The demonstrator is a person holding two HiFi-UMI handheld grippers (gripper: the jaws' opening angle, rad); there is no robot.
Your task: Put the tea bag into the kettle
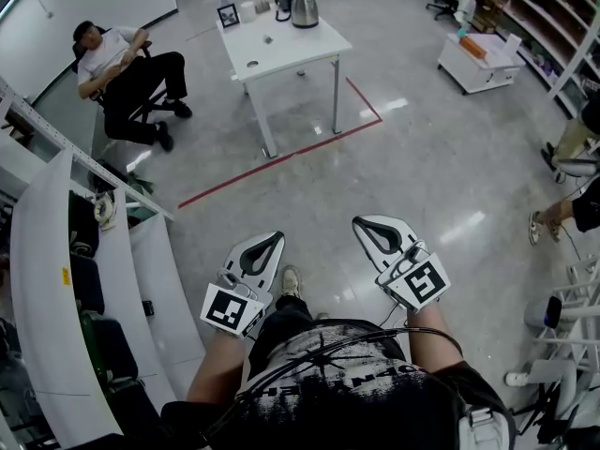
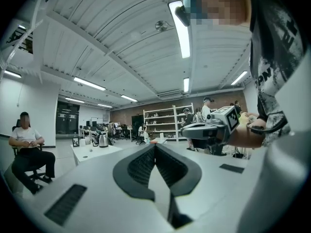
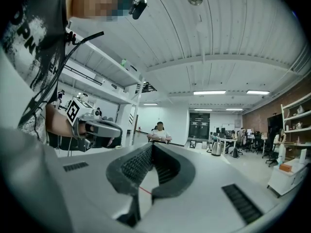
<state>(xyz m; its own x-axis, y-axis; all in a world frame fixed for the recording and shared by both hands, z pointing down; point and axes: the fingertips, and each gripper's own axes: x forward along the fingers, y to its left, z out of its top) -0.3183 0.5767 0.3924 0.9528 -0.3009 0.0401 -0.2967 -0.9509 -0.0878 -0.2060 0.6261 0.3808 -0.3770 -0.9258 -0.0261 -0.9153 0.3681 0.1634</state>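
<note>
A steel kettle (image 1: 304, 9) stands at the far end of a white table (image 1: 309, 50), well ahead of me across the floor. A small dark item (image 1: 267, 38) lies on the tabletop, too small to tell what it is. I see no tea bag that I can be sure of. My left gripper (image 1: 272, 237) and right gripper (image 1: 365, 222) are held side by side at waist height, both shut and empty. The kettle (image 2: 103, 140) shows small beyond the closed left gripper (image 2: 154, 147). It appears again as the kettle (image 3: 216, 148) past the closed right gripper (image 3: 152, 146).
A person sits on a chair (image 1: 122, 68) left of the table. Red tape (image 1: 272, 162) marks the floor before the table. Curved white desks (image 1: 56, 279) run along my left. A white cabinet (image 1: 473, 64) and another person's legs (image 1: 562, 209) are on the right. A picture frame (image 1: 228, 14) stands near the kettle.
</note>
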